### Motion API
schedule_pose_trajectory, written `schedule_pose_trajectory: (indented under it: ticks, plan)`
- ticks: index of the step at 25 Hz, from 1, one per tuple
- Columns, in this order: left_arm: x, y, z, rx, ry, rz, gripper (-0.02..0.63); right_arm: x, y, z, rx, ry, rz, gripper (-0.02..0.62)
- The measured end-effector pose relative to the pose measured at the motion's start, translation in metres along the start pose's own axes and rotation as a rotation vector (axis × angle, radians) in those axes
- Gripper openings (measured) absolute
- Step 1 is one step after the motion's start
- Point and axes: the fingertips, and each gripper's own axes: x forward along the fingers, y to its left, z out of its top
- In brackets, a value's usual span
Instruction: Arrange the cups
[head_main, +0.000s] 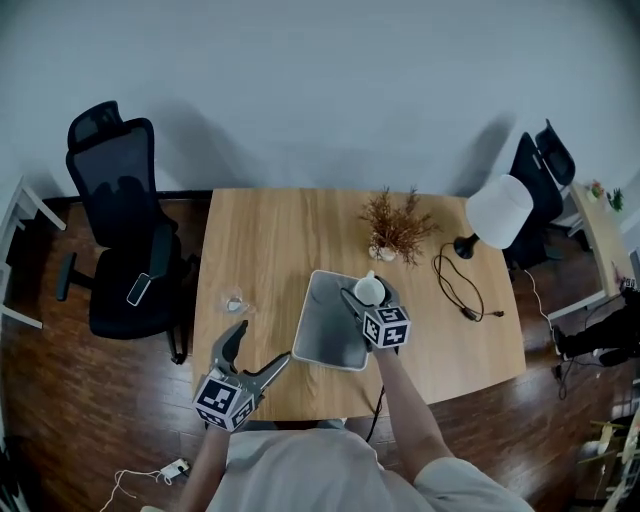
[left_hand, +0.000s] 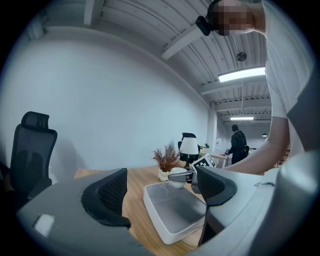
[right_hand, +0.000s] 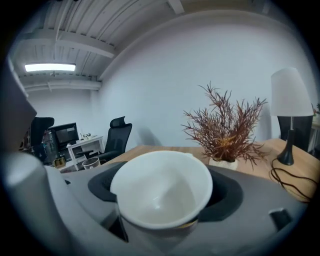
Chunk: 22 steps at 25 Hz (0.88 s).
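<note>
**White cup held over the tray's far right corner**

The white cup sits between the jaws of the right gripper, which are drawn in narrow and clamp its sides. In the right gripper view the cup fills the gap between the dark pads. Its round mouth faces up and a little back toward the camera, so the bare white inside shows. Its long axis runs close to vertical, with the base down and hidden among the jaws. In the head view it hangs above the far right corner of the grey tray. I cannot tell whether it touches the tray.

The tray lies near the middle of the wooden table, towards the near edge, with nothing in it that I can see. To its left, apart from it, a small clear glass stands on the bare wood. The left gripper is by the near left edge of the table. Its jaws are spread wide with nothing between them, and its view looks through the gap at the tray.

Just beyond the cup stands a dried plant in a small pale pot. Further right are a white-shaded lamp and its black cable, which loops across the wood. A black office chair stands off the table's left side.
</note>
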Motion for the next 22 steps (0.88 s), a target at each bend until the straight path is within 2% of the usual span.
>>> schedule_pose_trajectory:
  ticks: [6,10,15,18,22]
  plan:
    - [0.001,0.002,0.001,0.002,0.000,0.024,0.420,0.018,-0.005,-0.019,-0.012,0.042,0.007,0.431]
    - [0.001,0.004,0.001,0.002,-0.001,0.030,0.419,0.021,-0.003,-0.019,-0.048,0.007,0.000,0.439]
    - [0.004,-0.002,0.002,0.002,-0.010,0.014,0.419,0.011,-0.004,-0.020,-0.036,-0.014,-0.015,0.511]
    - [0.005,-0.004,0.004,0.006,-0.016,0.001,0.420,-0.005,-0.006,-0.016,-0.026,-0.039,-0.022,0.511]
    - [0.007,-0.007,0.006,0.010,-0.028,-0.022,0.420,-0.042,-0.008,0.003,-0.013,-0.123,-0.038,0.511]
